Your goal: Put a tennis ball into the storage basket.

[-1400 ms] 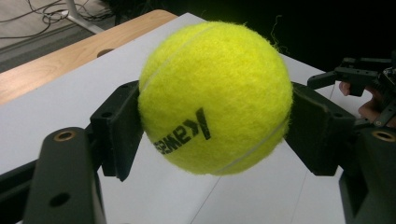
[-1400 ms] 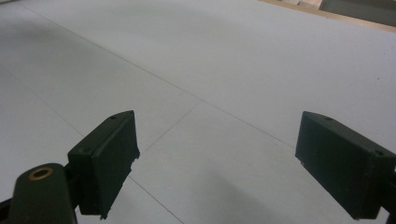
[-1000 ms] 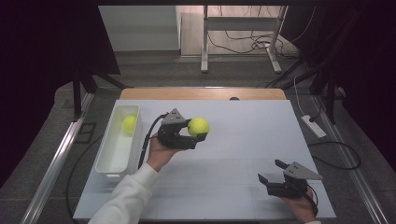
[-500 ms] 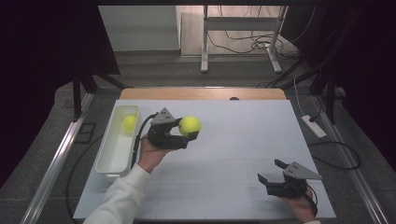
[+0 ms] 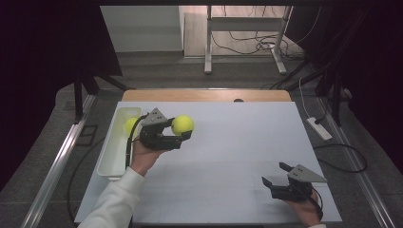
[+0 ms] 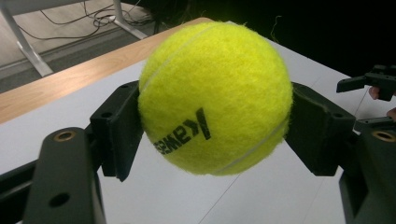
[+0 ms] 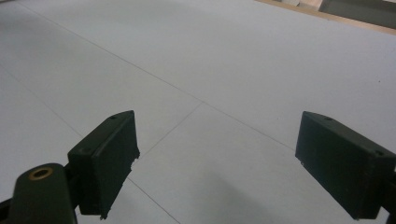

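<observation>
My left gripper (image 5: 182, 130) is shut on a yellow-green tennis ball (image 5: 182, 125) and holds it above the left part of the white table (image 5: 237, 142), just right of the tray. In the left gripper view the ball (image 6: 215, 98) bulges between both black pads (image 6: 119, 128), its printed lettering facing the camera. A second tennis ball (image 5: 130, 124) lies in the white tray (image 5: 110, 156). My right gripper (image 5: 276, 175) rests low near the table's front right, open, with nothing between its pads (image 7: 109, 156) over bare tabletop.
The white tray stands along the table's left edge. A wooden strip (image 5: 204, 95) runs along the far edge. Beyond it are metal desk legs and cables on the floor (image 5: 247, 42). A white power strip (image 5: 319, 128) lies off the right side.
My left gripper has carried the tennis ball leftwards, closer to the tray. The right gripper has stayed where it was.
</observation>
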Action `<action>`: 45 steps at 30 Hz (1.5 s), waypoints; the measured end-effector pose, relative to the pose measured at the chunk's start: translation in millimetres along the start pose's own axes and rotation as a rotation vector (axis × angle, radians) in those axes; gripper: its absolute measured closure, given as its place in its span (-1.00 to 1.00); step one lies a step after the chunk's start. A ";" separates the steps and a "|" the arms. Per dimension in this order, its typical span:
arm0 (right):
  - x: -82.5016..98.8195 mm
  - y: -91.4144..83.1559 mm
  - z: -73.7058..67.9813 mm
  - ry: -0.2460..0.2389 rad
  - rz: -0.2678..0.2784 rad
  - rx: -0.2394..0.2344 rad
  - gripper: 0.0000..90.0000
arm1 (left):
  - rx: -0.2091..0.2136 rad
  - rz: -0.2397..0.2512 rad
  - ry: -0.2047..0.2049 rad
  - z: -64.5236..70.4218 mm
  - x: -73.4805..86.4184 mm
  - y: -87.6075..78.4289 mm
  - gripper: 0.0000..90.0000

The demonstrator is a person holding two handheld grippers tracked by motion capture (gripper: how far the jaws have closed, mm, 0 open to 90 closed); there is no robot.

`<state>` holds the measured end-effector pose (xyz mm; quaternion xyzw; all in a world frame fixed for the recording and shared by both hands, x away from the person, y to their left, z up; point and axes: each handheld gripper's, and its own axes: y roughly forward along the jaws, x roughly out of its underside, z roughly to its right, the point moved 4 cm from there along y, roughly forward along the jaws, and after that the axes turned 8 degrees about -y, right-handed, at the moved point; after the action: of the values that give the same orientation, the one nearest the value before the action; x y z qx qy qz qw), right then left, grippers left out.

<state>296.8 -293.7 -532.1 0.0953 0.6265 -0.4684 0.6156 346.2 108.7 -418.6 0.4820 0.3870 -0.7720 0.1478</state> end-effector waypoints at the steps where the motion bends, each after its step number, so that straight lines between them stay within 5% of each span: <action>1: -0.1 0.3 -0.1 0.000 0.002 -0.002 -0.72 | -0.001 0.000 0.001 -0.6 0.0 -1.1 -0.41; 45: -1.0 1.7 -0.4 0.002 0.000 -0.004 -0.72 | -0.075 0.050 -0.055 -26.1 4.8 -44.9 -0.41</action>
<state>297.9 -292.1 -532.1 0.0945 0.6279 -0.4671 0.6153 333.3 158.2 -408.4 0.4641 0.3993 -0.7662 0.1955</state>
